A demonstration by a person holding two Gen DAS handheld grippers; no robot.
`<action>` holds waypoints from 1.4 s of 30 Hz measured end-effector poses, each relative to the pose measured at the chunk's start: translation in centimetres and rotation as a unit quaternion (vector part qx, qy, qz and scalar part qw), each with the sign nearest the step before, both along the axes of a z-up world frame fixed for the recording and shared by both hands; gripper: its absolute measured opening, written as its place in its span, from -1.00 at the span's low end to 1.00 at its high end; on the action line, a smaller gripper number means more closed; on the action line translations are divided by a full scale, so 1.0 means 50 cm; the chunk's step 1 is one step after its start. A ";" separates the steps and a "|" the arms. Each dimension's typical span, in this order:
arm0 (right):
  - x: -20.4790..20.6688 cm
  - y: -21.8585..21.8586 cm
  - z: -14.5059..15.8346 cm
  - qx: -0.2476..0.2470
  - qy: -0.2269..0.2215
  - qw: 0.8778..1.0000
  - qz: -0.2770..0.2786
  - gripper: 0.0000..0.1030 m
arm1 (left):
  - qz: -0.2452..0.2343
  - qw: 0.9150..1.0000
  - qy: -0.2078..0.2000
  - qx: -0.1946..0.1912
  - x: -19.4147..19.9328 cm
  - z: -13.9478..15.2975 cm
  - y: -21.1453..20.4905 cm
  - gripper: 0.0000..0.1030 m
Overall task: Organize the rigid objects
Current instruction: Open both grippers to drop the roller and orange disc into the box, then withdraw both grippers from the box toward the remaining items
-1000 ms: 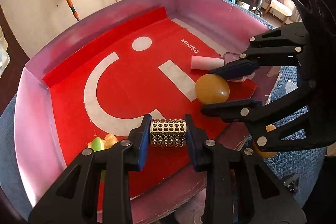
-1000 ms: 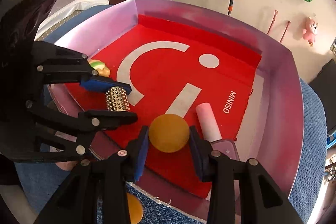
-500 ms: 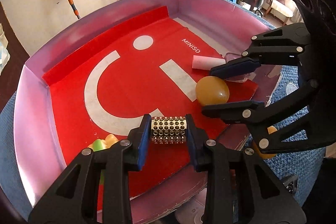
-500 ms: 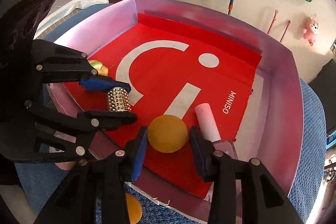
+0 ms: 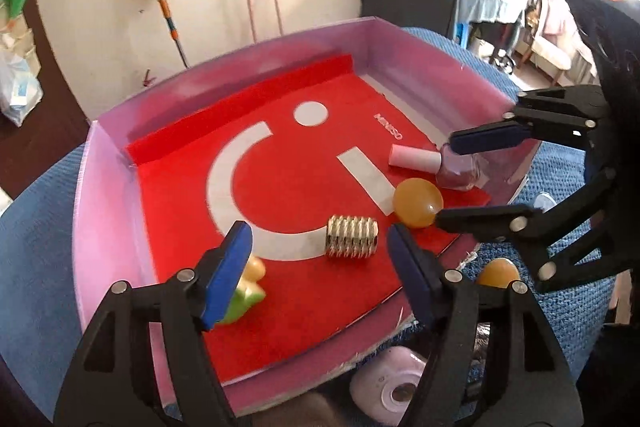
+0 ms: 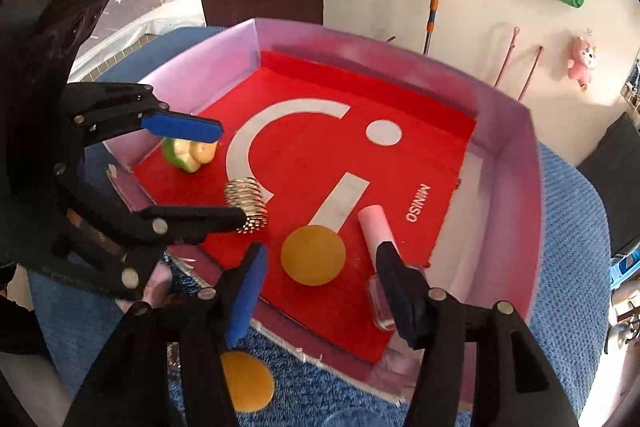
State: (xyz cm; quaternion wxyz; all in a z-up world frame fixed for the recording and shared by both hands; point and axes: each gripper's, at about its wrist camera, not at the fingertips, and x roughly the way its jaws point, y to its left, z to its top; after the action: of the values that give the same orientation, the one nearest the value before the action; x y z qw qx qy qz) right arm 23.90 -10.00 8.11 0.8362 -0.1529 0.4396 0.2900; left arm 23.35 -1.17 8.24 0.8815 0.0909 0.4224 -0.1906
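Both grippers have let go: the left gripper (image 5: 316, 243), a second ago clamped on the roller (image 5: 352, 237), and the right gripper (image 6: 320, 267), then clamped on the ball (image 6: 313, 255), now stand with jaws opening and pads clear of both. Roller: a gold, ridged cylinder lying on its side on the red liner of the pink tray (image 5: 104, 211). Ball: amber, smooth, just right of it. Beside the ball lies a nail-polish bottle (image 5: 456, 171) with a pink cap; a green-and-yellow toy (image 5: 248, 293) sits at the near left corner. A second amber ball (image 6: 246, 381) rests outside, on the blue cloth (image 6: 568, 227).
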 end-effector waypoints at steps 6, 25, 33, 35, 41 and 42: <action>-0.045 -0.043 0.054 0.032 -0.030 0.999 -0.024 0.41 | 0.042 0.998 -0.041 -0.034 -0.063 0.048 0.042 0.50; -0.207 -0.177 0.125 0.128 -0.106 0.974 -0.153 0.99 | 0.150 0.980 -0.112 -0.064 -0.250 0.061 0.093 0.77; -0.241 -0.190 0.063 0.101 -0.104 0.973 -0.182 1.00 | 0.161 0.981 -0.072 -0.080 -0.263 0.016 0.095 0.77; -0.242 -0.188 0.050 0.095 -0.100 0.973 -0.185 1.00 | 0.162 0.981 -0.066 -0.081 -0.264 0.011 0.096 0.77; -0.234 -0.179 0.018 0.084 -0.086 0.974 -0.192 1.00 | 0.166 0.982 -0.041 -0.078 -0.253 -0.011 0.100 0.77; -0.232 -0.178 0.012 0.080 -0.085 0.974 -0.194 1.00 | 0.168 0.982 -0.035 -0.078 -0.250 -0.017 0.100 0.77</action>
State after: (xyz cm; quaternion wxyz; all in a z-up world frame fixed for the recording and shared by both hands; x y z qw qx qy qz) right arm 12.32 -18.90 8.73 0.9203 -0.0217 0.3637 0.1424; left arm 10.83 3.85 7.39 0.9196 -0.0437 0.3843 -0.0688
